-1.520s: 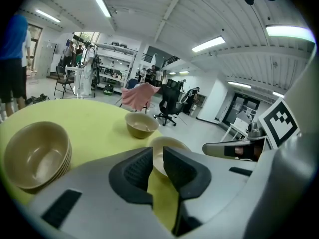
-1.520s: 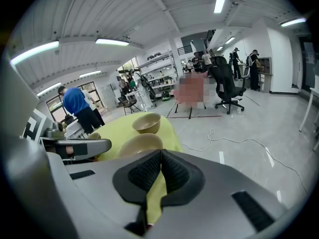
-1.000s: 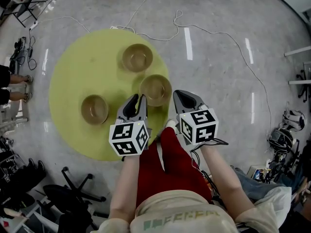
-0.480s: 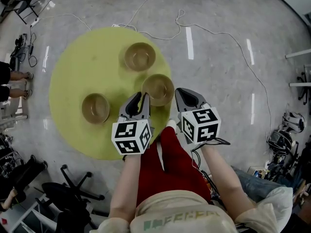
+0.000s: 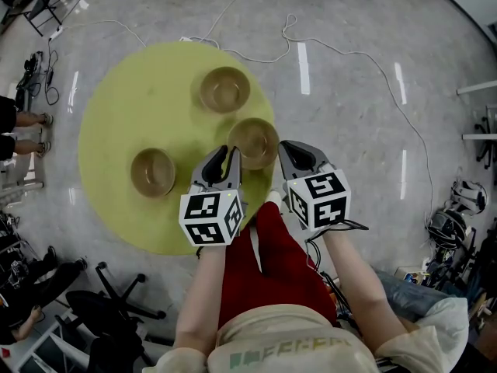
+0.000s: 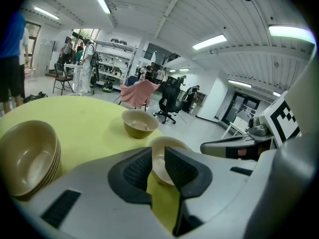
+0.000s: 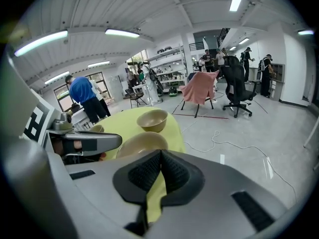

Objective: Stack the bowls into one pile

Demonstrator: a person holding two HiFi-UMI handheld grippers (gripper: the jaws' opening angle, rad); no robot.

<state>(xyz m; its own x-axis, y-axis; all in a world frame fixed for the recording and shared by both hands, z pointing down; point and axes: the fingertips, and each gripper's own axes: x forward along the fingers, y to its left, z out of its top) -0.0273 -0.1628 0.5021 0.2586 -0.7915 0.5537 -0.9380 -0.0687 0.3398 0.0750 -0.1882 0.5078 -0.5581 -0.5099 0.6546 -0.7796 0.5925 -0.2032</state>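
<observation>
Tan bowls stand at three spots on the round yellow table (image 5: 116, 107): a far bowl (image 5: 224, 89), a near bowl (image 5: 252, 143) and a small stack of bowls (image 5: 152, 172) at the left. My left gripper (image 5: 227, 158) hovers just left of the near bowl, its jaws almost together with only a thin slit and nothing in it. In the left gripper view the near bowl (image 6: 169, 151) shows behind the jaws, with the stack (image 6: 27, 158) at the left. My right gripper (image 5: 286, 151) hangs off the table's edge, right of the near bowl (image 7: 142, 144), shut and empty.
White cables (image 5: 342, 53) trail over the grey floor beyond the table. Office chairs (image 5: 116, 309) stand at the lower left and gear (image 5: 450, 224) lies at the right. People stand by shelves (image 7: 84, 101) in the background.
Both grippers stay almost still near the near bowl. The view has drifted slightly. Nothing was taken hold of or let go.
</observation>
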